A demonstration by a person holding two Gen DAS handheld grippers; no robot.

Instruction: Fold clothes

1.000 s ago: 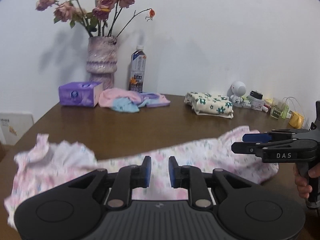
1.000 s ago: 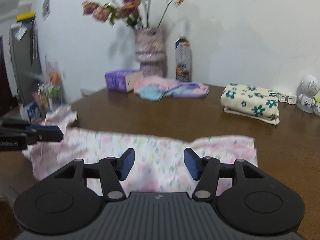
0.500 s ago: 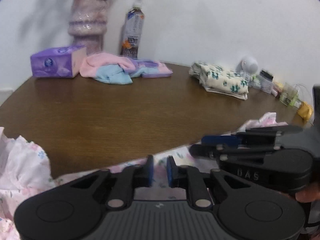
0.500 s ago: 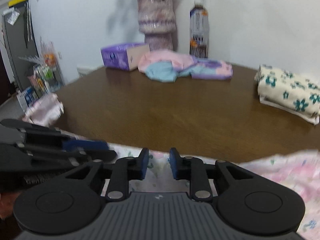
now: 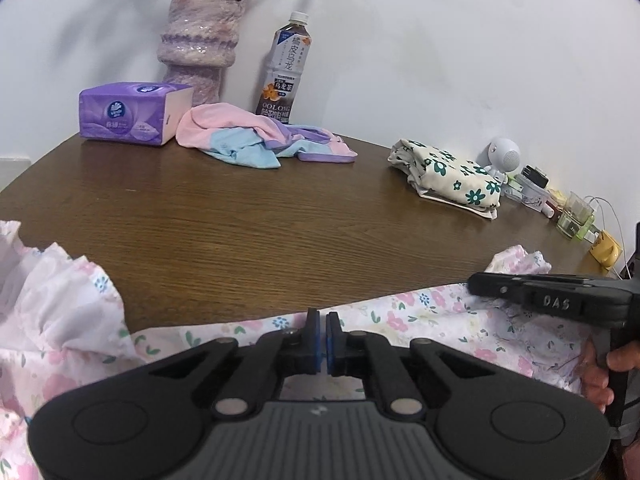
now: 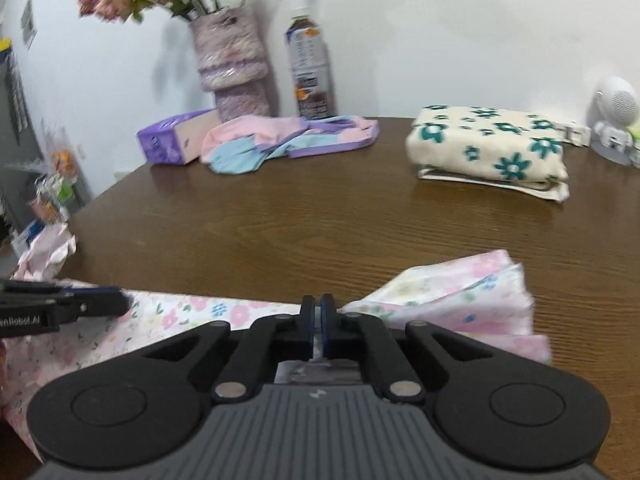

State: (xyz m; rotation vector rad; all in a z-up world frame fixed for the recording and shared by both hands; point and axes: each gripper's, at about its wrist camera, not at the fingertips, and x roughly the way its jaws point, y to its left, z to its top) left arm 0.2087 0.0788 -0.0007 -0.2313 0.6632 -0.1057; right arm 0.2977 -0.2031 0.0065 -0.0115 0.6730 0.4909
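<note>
Pink floral garment [image 5: 420, 320] pinched along its far edge by both grippers, at the near edge of the wooden table [image 5: 280, 220].

Blue-padded jaws of the left gripper [image 5: 322, 336] are pressed together on the garment's upper hem, and the right gripper [image 6: 318, 328] is likewise clamped on the same hem; in the left wrist view the right gripper sits just to the right, with a hand [image 5: 600, 372] around its handle. The garment's cloth is bunched into ruffles at both ends. Beyond the garment, across bare tabletop, lies a folded cream cloth with green flowers [image 6: 492, 148] to the right and a loose pink, blue and purple garment [image 5: 256, 136] further back. Behind that loose garment stand a purple tissue pack [image 5: 132, 114], a mottled purple vase [image 5: 200, 36] and a tea bottle [image 5: 286, 68] against the white wall.
</note>
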